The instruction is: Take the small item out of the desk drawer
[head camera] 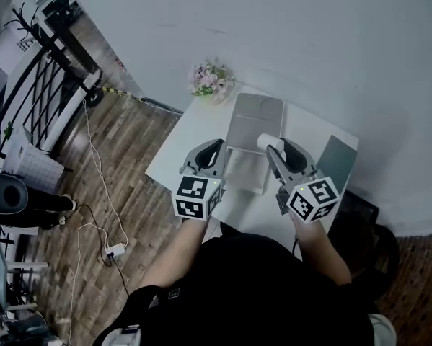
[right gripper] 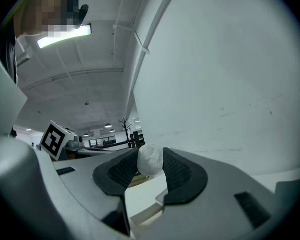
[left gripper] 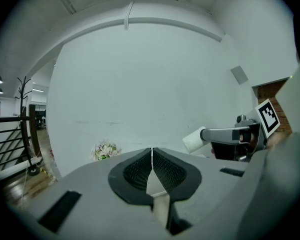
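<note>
Right tongs point(right gripper: 150, 168): gripping the small white wrapped roll point(right gripper: 150, 159) mid-body, carrying it above the white counter point(head camera: 183, 139).
Left tongs point(left gripper: 152, 158): hanging pinched together, empty.
Handling: looking light and squashy, so a gentle squeeze is probably suiting it.
</note>
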Available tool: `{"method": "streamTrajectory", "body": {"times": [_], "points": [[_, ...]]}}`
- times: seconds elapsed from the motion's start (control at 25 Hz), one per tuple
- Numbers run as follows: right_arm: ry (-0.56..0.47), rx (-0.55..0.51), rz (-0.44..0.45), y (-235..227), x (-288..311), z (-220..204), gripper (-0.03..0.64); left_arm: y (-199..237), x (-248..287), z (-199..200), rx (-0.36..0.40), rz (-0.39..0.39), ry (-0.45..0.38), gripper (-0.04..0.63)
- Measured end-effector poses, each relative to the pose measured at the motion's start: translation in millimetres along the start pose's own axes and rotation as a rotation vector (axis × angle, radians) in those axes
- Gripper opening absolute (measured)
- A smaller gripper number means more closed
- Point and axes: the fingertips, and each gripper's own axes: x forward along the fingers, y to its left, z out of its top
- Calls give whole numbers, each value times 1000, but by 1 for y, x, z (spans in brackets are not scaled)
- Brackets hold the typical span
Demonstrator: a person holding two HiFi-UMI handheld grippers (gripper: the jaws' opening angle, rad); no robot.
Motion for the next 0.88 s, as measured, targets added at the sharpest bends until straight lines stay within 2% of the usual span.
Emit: {"method": "streamTrajectory", "body": {"times": [0.64, 0.88], "points": [[9, -6, 11, 14, 13, -3, 156, 12, -4, -10, -28, 8, 9, 17], [35, -27, -45, -10, 6, -7, 155, 28, -8, -16, -58, 22, 17, 17]]}}
